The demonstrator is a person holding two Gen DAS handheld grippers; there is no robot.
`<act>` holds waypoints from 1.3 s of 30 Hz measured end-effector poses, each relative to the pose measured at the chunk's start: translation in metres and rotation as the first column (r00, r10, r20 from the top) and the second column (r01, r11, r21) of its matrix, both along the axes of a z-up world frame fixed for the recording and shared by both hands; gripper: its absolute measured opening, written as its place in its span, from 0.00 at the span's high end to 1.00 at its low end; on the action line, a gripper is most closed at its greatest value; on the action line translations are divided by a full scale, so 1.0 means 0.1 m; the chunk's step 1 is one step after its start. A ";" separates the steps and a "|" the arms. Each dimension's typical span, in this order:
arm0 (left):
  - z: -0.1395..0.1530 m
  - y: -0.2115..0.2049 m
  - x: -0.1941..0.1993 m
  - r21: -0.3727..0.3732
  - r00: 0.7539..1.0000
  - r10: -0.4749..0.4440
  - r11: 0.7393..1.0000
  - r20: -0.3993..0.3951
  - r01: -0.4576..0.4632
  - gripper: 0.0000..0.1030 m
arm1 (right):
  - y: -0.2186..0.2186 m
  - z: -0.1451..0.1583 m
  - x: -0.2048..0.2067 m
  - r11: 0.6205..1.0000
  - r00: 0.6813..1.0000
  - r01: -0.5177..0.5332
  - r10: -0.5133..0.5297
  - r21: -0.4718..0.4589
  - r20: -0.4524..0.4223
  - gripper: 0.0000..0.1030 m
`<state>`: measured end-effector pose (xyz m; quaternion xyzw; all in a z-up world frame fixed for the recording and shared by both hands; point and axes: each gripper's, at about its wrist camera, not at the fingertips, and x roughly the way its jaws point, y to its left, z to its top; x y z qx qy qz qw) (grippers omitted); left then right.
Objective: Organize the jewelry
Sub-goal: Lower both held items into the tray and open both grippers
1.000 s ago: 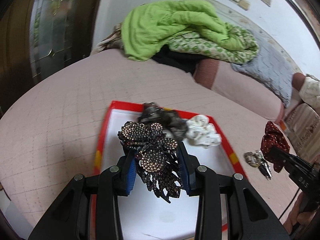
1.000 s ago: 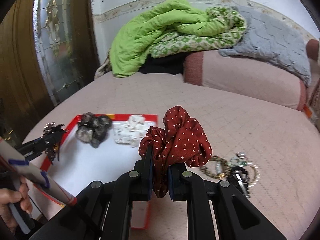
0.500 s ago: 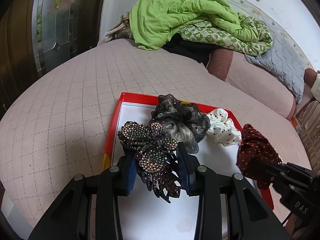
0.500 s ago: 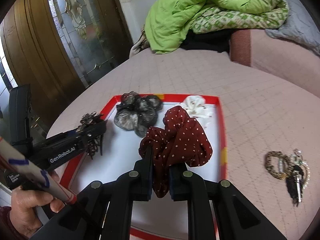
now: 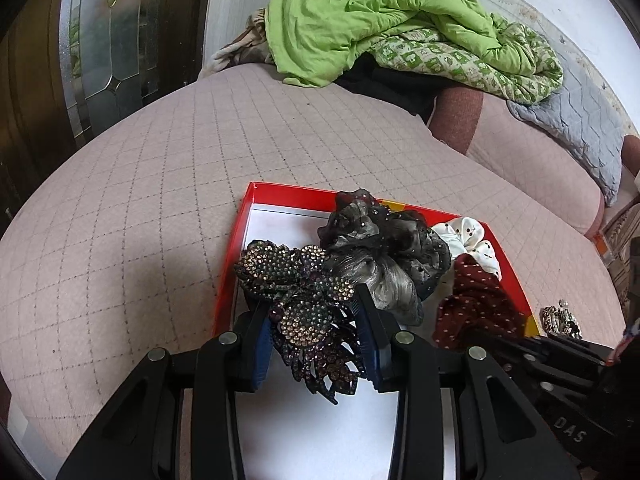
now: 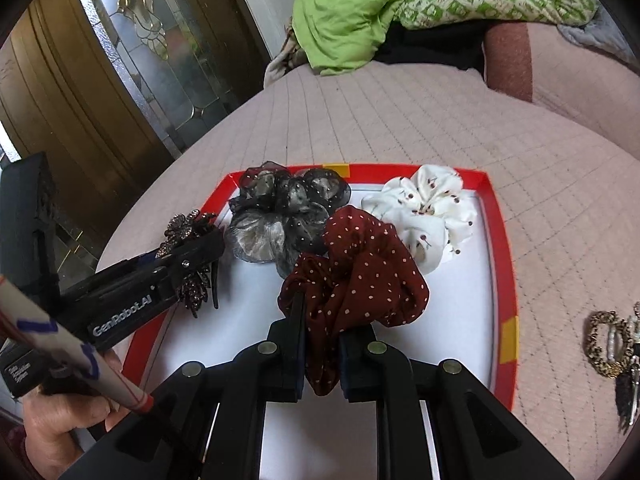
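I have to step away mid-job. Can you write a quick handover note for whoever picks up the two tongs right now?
Left tongs: shut on the rhinestone clip, over the tray's left side.
Right tongs: shut on the red scrunchie, over the tray's middle.
Done: grey scrunchie and white scrunchie lie in the tray.
Left: set down clip and red scrunchie, then fetch the bracelet pile on the bed, right of the tray.
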<state>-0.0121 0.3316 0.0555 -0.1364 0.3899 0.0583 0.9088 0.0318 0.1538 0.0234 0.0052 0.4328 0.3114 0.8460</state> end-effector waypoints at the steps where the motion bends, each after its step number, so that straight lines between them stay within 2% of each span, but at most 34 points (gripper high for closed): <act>1: 0.00 0.00 0.01 0.001 1.000 -0.001 1.000 -0.002 0.001 0.66 | 0.01 -0.02 0.01 1.000 1.000 0.002 -0.002 -0.003 -0.004 0.85; 10: -0.03 0.01 0.06 -0.003 1.000 0.008 1.000 -0.018 -0.008 0.63 | 0.05 -0.10 0.07 1.000 1.000 0.001 -0.001 -0.020 -0.027 0.82; 13: -0.02 0.01 0.05 0.000 1.000 0.013 1.000 -0.015 -0.013 0.59 | 0.04 -0.08 0.07 1.000 1.000 -0.002 0.001 -0.019 -0.027 0.71; 15: -0.01 0.01 0.04 -0.004 1.000 0.015 1.000 -0.003 -0.015 0.56 | 0.03 -0.06 0.06 1.000 1.000 -0.003 0.003 -0.019 -0.024 0.56; 22: 0.08 -0.03 -0.01 -0.008 0.999 0.018 1.000 0.050 -0.017 0.55 | -0.05 0.06 -0.01 1.000 1.000 -0.004 0.004 -0.001 0.001 0.55; 30: 0.27 -0.20 -0.09 0.014 0.988 0.002 1.000 0.152 -0.004 0.55 | -0.24 0.24 -0.10 0.999 1.000 0.012 -0.013 0.041 0.018 0.55; 39: 0.46 -0.58 -0.14 0.040 0.966 -0.077 0.997 0.245 0.069 0.54 | -0.78 0.51 -0.18 0.989 0.995 0.086 -0.092 0.123 0.042 0.55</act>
